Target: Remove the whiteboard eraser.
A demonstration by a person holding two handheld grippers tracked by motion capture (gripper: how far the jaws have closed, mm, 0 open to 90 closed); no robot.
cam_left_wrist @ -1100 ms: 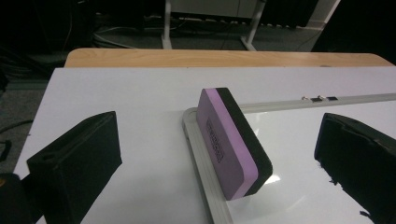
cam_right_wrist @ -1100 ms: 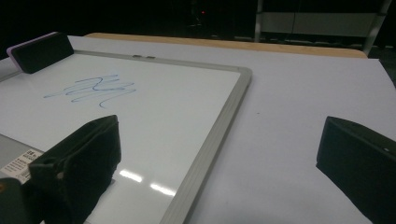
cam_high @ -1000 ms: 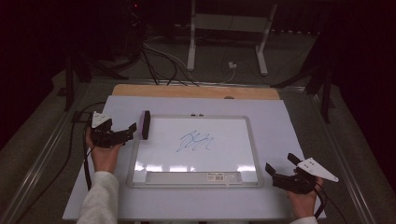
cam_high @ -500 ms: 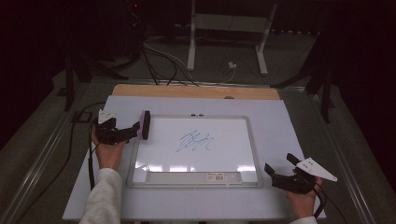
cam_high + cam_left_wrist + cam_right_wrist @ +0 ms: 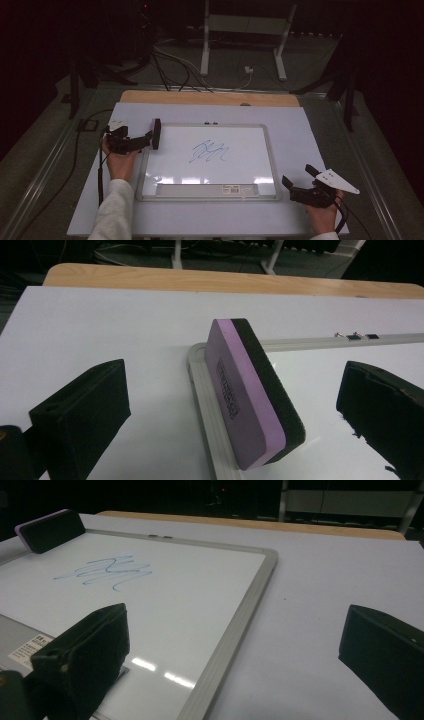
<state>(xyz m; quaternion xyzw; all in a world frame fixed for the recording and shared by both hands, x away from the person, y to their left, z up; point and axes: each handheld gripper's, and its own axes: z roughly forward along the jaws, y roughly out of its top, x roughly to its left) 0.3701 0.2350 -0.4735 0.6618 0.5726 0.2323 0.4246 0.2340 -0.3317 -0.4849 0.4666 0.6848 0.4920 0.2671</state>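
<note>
A purple-backed eraser (image 5: 252, 397) with a black felt face stood tilted on its long edge at the whiteboard's (image 5: 207, 192) upper-left corner, about 10 o'clock on the board, resting partly on the grey frame and partly on the white writing surface. In the left gripper view it sat between the two black jaws of the left hand-held gripper (image 5: 142, 141), which stood wide open on either side of it, touching nothing and holding nothing. The blue scribble (image 5: 210, 152) lay untouched near the middle of the board, toward 3 o'clock of the eraser and well apart from it. The wiping work therefore looked barely started: the eraser was framed for a grasp but not yet gripped, and lifting it, carrying it to the marks and rubbing them away all appeared to be left. The right hand-held gripper (image 5: 300, 187) rested on the white bench (image 5: 325, 135) at about 5 o'clock, just off the board's lower-right corner, its jaws also spread wide and empty. A strip of the wooden bench edge (image 5: 210, 98) showed at 12 o'clock beyond the white surface, with dark floor and cables farther off.
</note>
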